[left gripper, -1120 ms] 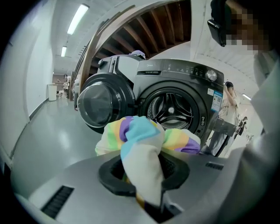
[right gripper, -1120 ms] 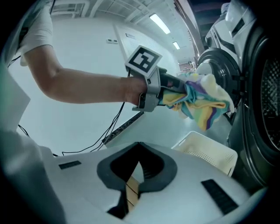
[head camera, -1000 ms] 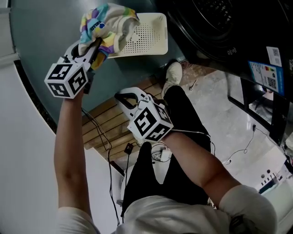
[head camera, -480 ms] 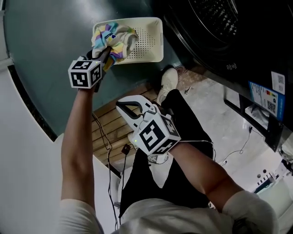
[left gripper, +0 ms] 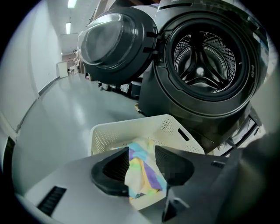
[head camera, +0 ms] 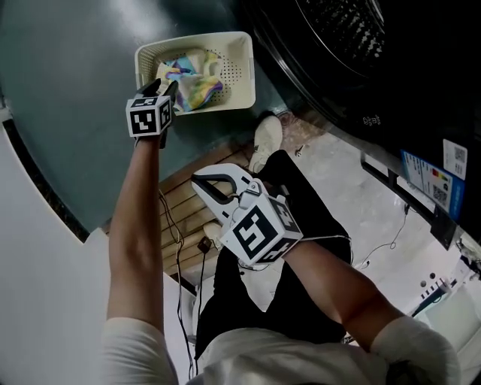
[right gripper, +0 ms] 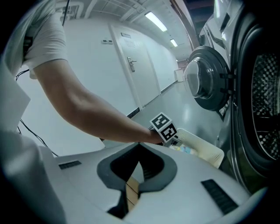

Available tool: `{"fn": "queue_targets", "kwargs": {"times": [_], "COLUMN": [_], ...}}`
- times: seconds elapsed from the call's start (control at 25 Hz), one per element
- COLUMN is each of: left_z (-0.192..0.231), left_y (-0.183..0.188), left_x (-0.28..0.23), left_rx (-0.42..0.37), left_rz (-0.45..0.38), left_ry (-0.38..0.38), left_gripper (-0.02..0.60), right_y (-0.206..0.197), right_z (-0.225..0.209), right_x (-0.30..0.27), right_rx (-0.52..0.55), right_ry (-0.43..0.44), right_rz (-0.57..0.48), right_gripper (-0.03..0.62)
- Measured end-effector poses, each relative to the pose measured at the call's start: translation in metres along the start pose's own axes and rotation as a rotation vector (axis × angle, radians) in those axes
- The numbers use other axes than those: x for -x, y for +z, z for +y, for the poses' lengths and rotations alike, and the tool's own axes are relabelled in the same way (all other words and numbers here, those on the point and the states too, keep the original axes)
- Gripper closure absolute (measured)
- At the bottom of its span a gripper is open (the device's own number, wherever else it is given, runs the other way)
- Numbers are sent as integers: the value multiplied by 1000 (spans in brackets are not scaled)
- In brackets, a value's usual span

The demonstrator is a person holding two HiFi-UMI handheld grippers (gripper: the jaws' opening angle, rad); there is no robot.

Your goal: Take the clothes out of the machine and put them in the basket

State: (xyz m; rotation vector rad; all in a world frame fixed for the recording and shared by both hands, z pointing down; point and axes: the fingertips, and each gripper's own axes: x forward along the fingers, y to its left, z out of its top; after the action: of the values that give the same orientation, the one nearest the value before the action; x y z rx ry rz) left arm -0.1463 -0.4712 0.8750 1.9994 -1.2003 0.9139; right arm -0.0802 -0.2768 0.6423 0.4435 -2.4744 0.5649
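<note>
The left gripper (head camera: pixel 167 89) hangs over the basket's (head camera: pixel 246 71) near rim with its jaws opening. The colourful cloth (head camera: pixel 194 84) between them lies inside the basket. Short of the basket, nearer the person, the right gripper (head camera: pixel 199 179) is closed and empty.

colourful cloth (head camera: pixel 194 81) lies in the white basket (head camera: pixel 241 69) by the machine (head camera: pixel 361 68).

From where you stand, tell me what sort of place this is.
Likely a laundry room or appliance test space: a front-loading washing machine with its porthole door open, a white perforated basket on the grey floor, and a long corridor with ceiling strip lights.
</note>
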Motion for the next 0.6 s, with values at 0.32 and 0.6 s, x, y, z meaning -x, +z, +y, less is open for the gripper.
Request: {"fn": "queue_targets", "kwargs": {"times": [0.32,0.6], "left_z": [-9,-22], "left_y": [2,11], "left_x": [18,62], "left_rx": [-13,-13], "left_rz": [-12,-62], "left_ry": [-27,-50], "left_gripper": [388,393], "right_y": [8,12], "right_z": [2,16], "right_x": [0,-4], "right_rx": [0,14], "right_ry": [-14,-35], "right_rz": [-28,-48], "right_gripper": [591,591]}}
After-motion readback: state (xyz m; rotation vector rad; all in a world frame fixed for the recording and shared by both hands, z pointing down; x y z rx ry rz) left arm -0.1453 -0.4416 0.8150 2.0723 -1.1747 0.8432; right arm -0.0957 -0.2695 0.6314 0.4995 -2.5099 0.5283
